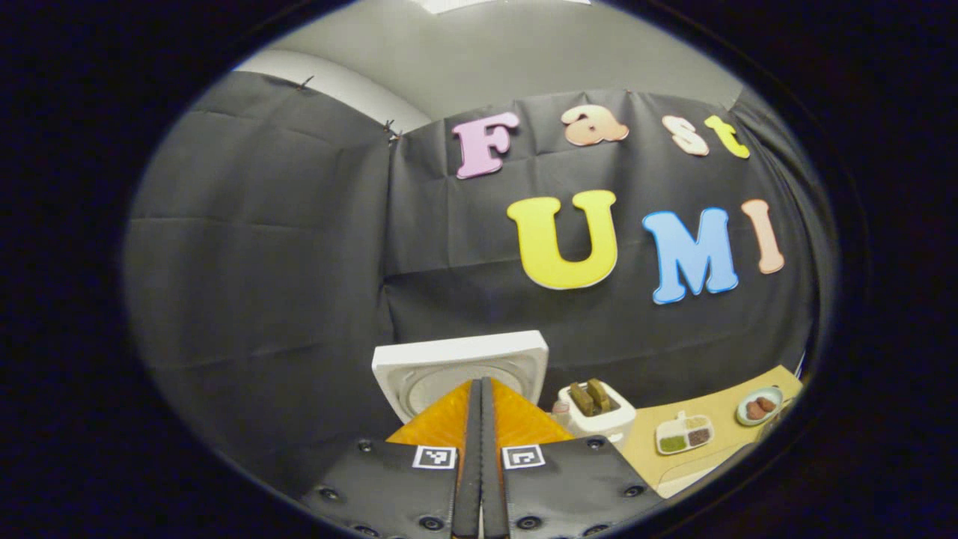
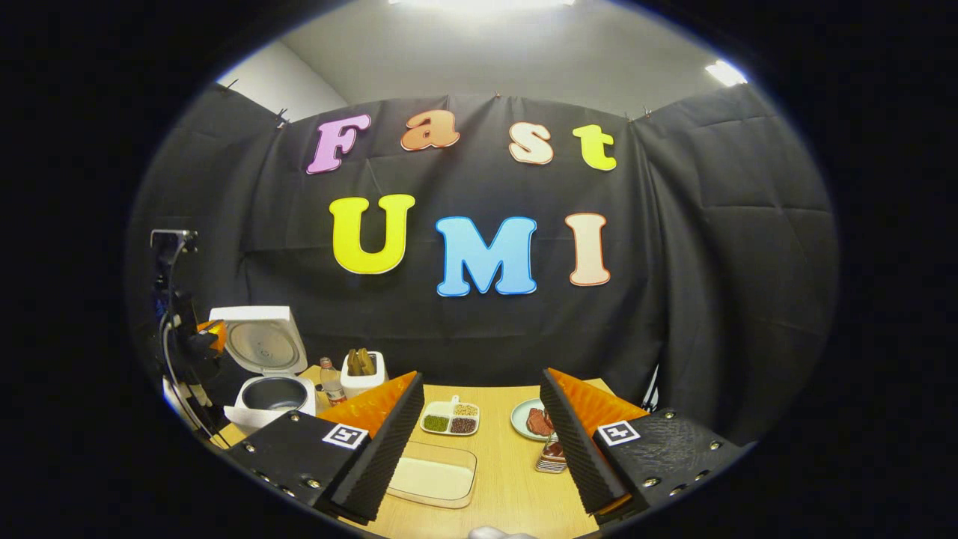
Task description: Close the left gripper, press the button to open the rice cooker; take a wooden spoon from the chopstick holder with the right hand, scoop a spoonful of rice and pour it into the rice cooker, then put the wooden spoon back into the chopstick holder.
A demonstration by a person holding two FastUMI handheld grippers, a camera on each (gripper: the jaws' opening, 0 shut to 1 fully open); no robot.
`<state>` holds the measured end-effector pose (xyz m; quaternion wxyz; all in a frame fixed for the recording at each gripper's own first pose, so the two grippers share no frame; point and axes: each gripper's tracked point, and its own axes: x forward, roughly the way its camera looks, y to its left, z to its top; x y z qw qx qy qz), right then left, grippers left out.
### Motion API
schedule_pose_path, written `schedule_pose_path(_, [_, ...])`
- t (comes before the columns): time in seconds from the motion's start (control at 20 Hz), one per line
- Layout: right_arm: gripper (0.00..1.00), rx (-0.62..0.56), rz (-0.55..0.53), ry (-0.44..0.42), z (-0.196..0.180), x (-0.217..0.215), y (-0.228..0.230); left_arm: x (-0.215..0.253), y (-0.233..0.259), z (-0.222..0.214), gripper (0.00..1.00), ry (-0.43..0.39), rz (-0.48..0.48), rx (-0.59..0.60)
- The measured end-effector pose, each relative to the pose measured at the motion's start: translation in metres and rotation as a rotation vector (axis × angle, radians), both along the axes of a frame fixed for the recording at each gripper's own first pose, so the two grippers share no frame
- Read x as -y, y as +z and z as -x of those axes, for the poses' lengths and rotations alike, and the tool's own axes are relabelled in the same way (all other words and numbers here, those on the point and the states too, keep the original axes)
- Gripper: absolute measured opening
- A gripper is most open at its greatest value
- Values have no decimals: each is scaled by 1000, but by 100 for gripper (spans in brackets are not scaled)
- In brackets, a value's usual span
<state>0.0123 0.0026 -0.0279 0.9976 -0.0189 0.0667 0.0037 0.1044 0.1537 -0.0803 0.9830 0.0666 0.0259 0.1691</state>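
While the rice cooker point(image 2: 271, 374) stands lid-up with a dark, apparently bare pot, the chopstick holder point(image 2: 363, 374) beside it keeps wooden utensils, blurred. Left gripper point(image 1: 481, 419) fingers press together; right gripper point(image 2: 479, 442) fingers spread over a clear tray of rice point(image 2: 434, 473).

left gripper point(image 1: 481, 419): black textured housings, round screws, a square black-and-white marker tag on each, ribbed pads | right gripper point(image 2: 479, 430): matching black housings with screws, one marker tag each, ridged foam pads, lower frame
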Motion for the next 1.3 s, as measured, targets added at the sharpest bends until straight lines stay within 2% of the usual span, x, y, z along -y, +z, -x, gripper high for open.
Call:
schedule_pose_path(0.1, [95,7,-10,-1,0,0,2,28,14,15,9,-58,22,1])
schedule_pose_path(0.3, [96,22,-9,-11,0,2,4,59,17,33,9,-115,36,-12])
schedule_pose_path(0.45, [96,30,-6,-36,2,5,3,93,7,45,12,-233,73,-49])
schedule_pose_path(0.55, [95,30,2,-47,4,12,2,105,3,53,71,-273,81,-57])
schedule_pose_path(0.6, [95,28,2,-50,6,14,1,106,6,58,100,-266,85,-42])
schedule_pose_path(0.75, [95,34,-2,-61,10,18,0,113,23,66,95,-265,57,12])
schedule_pose_path(0.85, [95,33,5,-68,13,21,-3,119,35,70,97,-270,32,40])
schedule_pose_path(1.2, [95,16,-6,-101,15,36,-27,133,39,79,99,-306,63,44])
schedule_pose_path(1.3, [95,-1,-5,-118,14,46,-45,137,39,81,95,-310,68,39])
